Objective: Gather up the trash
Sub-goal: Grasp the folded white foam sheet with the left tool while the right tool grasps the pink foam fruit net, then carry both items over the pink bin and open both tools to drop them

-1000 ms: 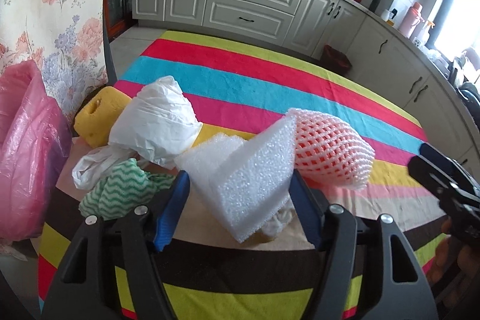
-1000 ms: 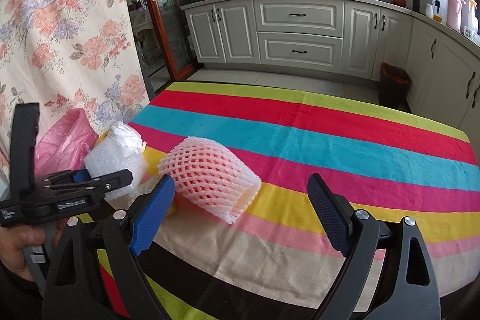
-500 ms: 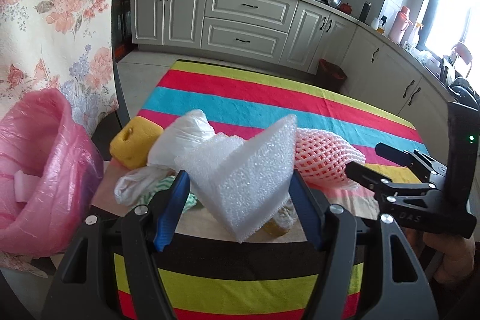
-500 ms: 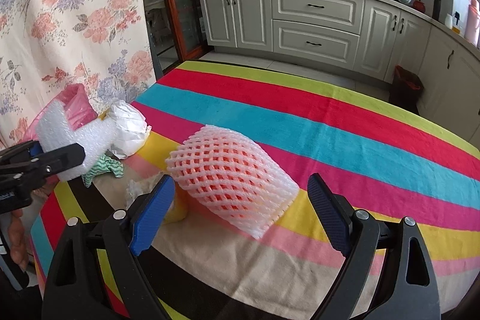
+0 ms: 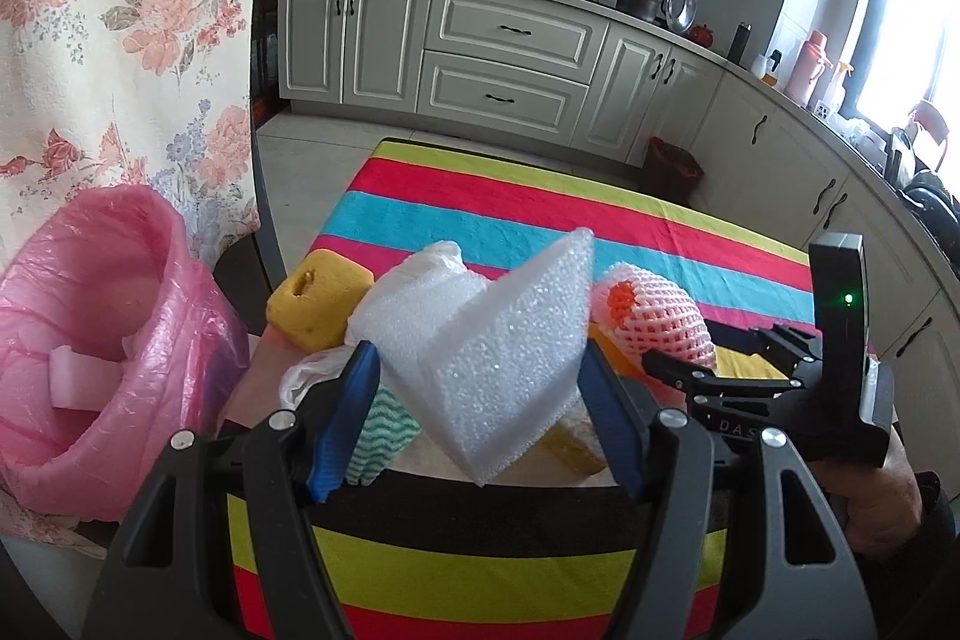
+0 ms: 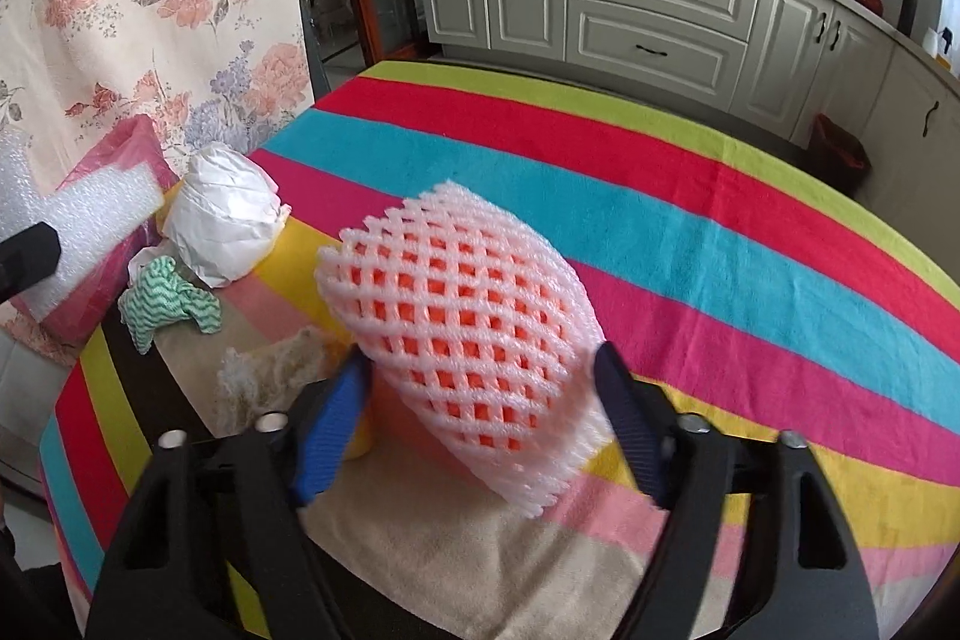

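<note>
My left gripper point(image 5: 475, 351) is shut on a folded white foam sheet point(image 5: 504, 376), held above the table's near left corner; the same foam sheet point(image 6: 90, 226) shows at the left of the right wrist view. A white foam fruit net point(image 6: 474, 316) with orange showing through it lies on the striped tablecloth point(image 6: 660, 196). My right gripper point(image 6: 481, 358) is around the net's near end, its jaws closing, and both blue pads touch the net's sides. From the left wrist, that right gripper point(image 5: 702, 355) is seen against the net point(image 5: 654, 316).
A pink trash bag point(image 5: 102, 340) with white scraps inside hangs open at the left, beside a floral curtain. A yellow sponge point(image 5: 318, 304), a white plastic wad point(image 6: 222, 220) and a green wavy cloth point(image 6: 168, 304) lie near the table's left edge. Kitchen cabinets stand behind.
My right gripper came down and forward over the fruit net and its jaws narrowed onto it. My left gripper rose and pulled back with the foam sheet, bringing the pink bag further into view.
</note>
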Tool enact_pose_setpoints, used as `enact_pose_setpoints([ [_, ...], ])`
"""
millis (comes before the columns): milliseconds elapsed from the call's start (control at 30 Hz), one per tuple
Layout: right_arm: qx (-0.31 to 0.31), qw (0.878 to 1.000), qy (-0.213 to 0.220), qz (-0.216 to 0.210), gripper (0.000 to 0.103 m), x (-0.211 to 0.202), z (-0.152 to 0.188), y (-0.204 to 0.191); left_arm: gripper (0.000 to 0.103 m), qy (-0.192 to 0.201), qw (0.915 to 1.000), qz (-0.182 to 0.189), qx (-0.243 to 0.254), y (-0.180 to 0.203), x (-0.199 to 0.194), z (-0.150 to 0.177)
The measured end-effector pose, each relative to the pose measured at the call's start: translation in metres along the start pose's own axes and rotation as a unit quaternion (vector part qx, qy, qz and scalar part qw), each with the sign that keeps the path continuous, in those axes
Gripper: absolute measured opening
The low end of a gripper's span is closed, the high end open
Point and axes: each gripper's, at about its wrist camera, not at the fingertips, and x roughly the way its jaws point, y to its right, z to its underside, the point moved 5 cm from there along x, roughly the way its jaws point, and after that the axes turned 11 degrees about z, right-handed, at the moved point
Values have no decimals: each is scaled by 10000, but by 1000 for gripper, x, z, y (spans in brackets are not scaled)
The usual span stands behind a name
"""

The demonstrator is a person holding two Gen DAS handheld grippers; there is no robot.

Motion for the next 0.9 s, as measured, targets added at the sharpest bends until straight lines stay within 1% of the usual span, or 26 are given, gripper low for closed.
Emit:
enact_pose_setpoints([
  [33, 40, 10000, 8, -23, 61, -1, 1, 1, 65, 10, 10000, -2, -6, -1, -1, 0],
  [100, 66, 10000, 36, -38, 54, -3, 0, 1, 65, 30, 10000, -10, -17, -4, -4, 0],
  [200, 64, 9999, 83, -28, 48, -8, -1, 0, 65, 60, 10000, -20, -48, -7, -7, 0],
  [333, 140, 9997, 209, -12, 48, -20, -4, -1, 65, 143, 9999, -37, -51, -9, -17, 1],
  [567, 262, 9984, 497, -82, 48, -52, -16, -6, 65, 311, 9994, -119, -118, -24, -35, -3],
  [767, 219, 9964, 796, -198, 48, -81, -33, -21, 65, 491, 9984, -211, -185, -38, -57, -7],
  [900, 156, 9952, 913, -303, 48, -93, -44, -36, 65, 633, 9972, -320, -224, -49, -74, -7],
])
